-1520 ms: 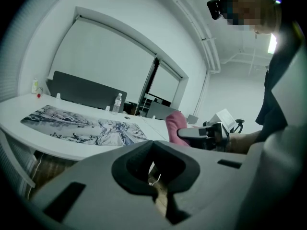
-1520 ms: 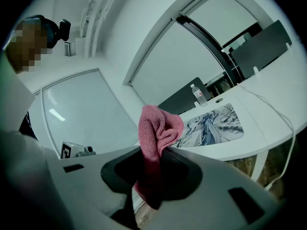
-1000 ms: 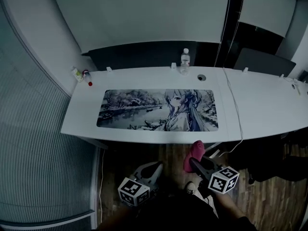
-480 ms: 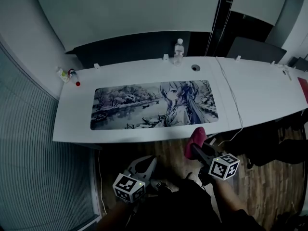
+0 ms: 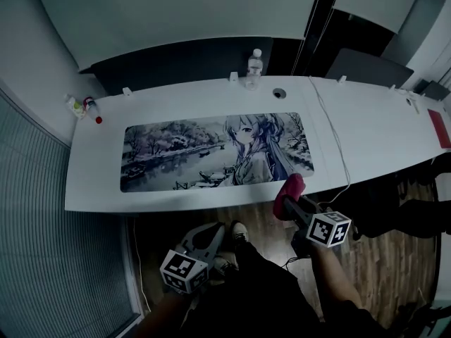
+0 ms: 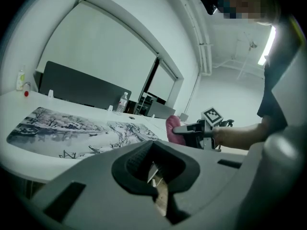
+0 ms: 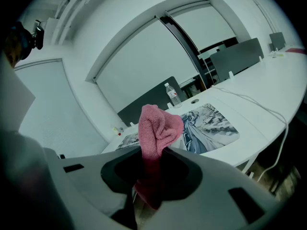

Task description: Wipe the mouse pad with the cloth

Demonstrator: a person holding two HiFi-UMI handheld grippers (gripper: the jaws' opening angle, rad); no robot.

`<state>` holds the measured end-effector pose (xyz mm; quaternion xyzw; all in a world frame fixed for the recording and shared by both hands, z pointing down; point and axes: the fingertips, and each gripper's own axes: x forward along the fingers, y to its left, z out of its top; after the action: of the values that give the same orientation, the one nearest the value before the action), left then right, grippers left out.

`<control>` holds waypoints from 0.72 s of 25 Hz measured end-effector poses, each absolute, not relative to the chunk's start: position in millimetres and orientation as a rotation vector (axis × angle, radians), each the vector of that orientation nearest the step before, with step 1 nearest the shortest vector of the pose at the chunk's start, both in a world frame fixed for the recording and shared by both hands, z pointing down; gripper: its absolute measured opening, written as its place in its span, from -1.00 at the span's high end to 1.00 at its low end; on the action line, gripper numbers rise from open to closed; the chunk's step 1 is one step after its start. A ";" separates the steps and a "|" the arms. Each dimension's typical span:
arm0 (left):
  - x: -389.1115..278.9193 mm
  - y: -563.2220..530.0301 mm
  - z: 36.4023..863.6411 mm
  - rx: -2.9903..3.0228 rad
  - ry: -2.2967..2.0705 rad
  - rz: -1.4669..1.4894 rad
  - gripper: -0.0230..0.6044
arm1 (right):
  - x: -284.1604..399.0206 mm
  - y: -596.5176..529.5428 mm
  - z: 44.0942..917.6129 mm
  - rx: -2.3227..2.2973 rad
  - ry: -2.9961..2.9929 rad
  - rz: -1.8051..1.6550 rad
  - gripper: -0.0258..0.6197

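The long mouse pad [image 5: 211, 150], printed with a grey winter scene and a girl, lies flat on the white desk [image 5: 99, 182]. My right gripper [image 5: 290, 204] is shut on a bunched pink cloth [image 5: 291, 189], held in the air just below the desk's front edge, right of the pad's near right corner. In the right gripper view the cloth [image 7: 158, 128] sticks up between the jaws, with the pad [image 7: 208, 123] beyond it. My left gripper [image 5: 210, 236] hangs lower over the floor, shut and holding nothing. The left gripper view shows the pad [image 6: 72, 126] ahead.
A water bottle [image 5: 254, 64] and a round cable hole [image 5: 280, 93] sit behind the pad. Two small bottles [image 5: 79, 107] stand at the far left corner. A white cable [image 5: 331, 153] runs across the desk right of the pad. A dark partition [image 5: 176, 58] lines the back.
The desk has drawn nearer in the head view. My right gripper has risen with the cloth towards the desk's front edge. The left gripper stays low.
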<state>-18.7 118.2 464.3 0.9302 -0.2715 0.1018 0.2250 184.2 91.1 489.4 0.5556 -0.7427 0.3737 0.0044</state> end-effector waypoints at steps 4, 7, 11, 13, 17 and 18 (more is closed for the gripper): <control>-15.4 100.2 465.1 2.552 -0.769 0.286 0.91 | 204.2 70.8 512.5 1.742 -2.236 1.216 0.59; -8.9 85.8 470.8 2.546 -0.775 0.307 0.91 | 219.0 52.7 524.6 1.735 -2.201 1.231 0.59; 4.8 65.6 481.4 2.519 -0.776 0.341 0.91 | 241.4 33.9 545.9 1.731 -2.138 1.263 0.59; 13.0 57.7 487.7 2.503 -0.772 0.363 0.91 | 250.7 24.7 553.5 1.729 -2.122 1.285 0.59; 29.9 45.3 500.3 2.481 -0.760 0.404 0.91 | 268.6 10.1 569.5 1.728 -2.101 1.342 0.59; 34.2 42.0 503.1 2.477 -0.757 0.414 0.91 | 274.5 7.3 574.5 1.730 -2.088 1.352 0.59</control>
<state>34.2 42.0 503.1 0.9127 -0.2789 0.1525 0.2567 274.5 7.3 574.5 0.5700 -0.6881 0.4454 0.0557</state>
